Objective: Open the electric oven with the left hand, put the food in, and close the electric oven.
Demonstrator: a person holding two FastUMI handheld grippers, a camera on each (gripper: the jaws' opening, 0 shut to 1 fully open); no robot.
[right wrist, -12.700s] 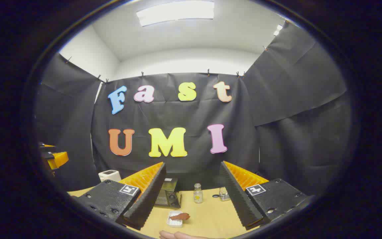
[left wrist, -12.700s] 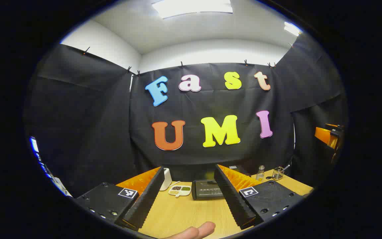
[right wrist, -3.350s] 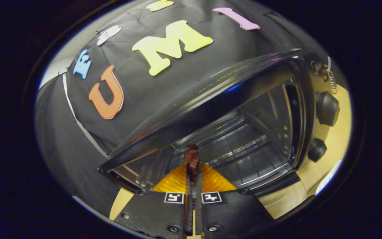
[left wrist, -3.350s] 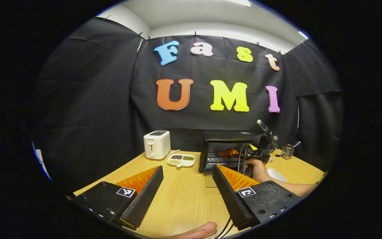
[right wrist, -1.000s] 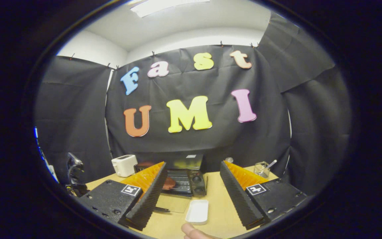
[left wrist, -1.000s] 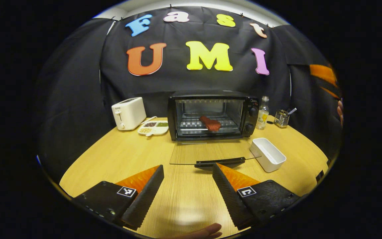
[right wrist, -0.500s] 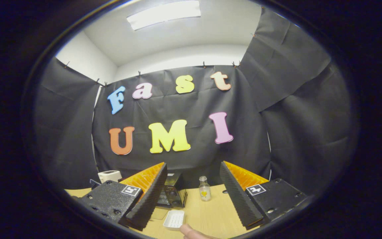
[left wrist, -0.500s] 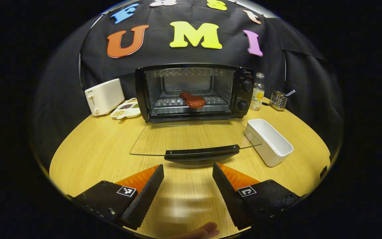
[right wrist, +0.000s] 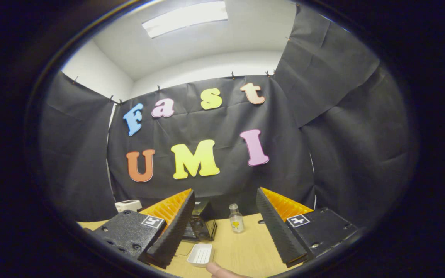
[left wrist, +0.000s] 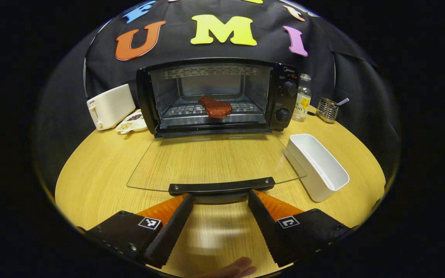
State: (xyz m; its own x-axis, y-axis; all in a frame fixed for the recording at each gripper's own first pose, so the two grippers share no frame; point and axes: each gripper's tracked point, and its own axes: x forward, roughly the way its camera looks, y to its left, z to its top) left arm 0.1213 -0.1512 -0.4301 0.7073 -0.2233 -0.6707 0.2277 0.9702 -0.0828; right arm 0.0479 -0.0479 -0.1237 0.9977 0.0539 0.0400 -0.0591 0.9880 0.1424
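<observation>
Both fingers of the left hand-held gripper (left wrist: 219,204) stand apart just short of the black bar handle (left wrist: 221,187) of the glass oven door (left wrist: 211,160), which lies folded down flat over the wooden bench (left wrist: 91,170). Beyond — on the rack of the black electric oven (left wrist: 214,94) — sits the reddish-brown piece of meat (left wrist: 215,107). The right hand-held gripper (right wrist: 224,210) is spread wide too, holding nothing.

Black cloth (right wrist: 338,127) hangs all round the booth, pinned up with small clips along its top edge. Above it runs a white wall (right wrist: 214,65), then a white ceiling with a long bright light panel (right wrist: 185,17). A round wooden table (left wrist: 99,162) of pale yellow grain stands against the cloth, its top glossy enough to catch the glare near the front edge.
</observation>
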